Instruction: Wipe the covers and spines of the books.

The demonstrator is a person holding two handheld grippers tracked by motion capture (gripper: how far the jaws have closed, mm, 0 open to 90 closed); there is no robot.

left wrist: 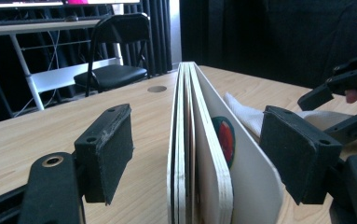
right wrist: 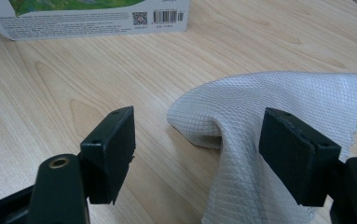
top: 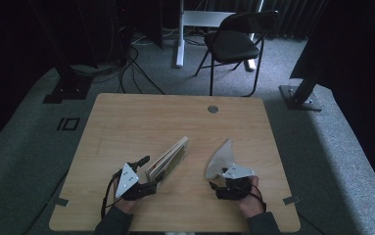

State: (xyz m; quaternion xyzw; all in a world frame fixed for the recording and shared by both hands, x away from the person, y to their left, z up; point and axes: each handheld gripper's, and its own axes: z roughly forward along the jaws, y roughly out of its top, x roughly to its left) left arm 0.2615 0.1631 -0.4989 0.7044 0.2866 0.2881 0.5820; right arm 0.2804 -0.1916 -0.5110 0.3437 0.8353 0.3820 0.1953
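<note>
The left tongs point(left wrist: 197, 154) stood wide open around the book point(left wrist: 199, 154), not squeezing it, so it stood up alone. The right tongs point(right wrist: 197, 156) were wide too, with the cloth point(right wrist: 278, 112) between them, ready to grab.

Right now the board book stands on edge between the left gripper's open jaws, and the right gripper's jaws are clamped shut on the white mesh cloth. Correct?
Not quite. The board book does stand on edge between the left gripper's open jaws. But the right gripper's jaws are not clamped: the right gripper view shows them apart, with the white mesh cloth lying loose between them and a clear gap beside the left pad.
</note>
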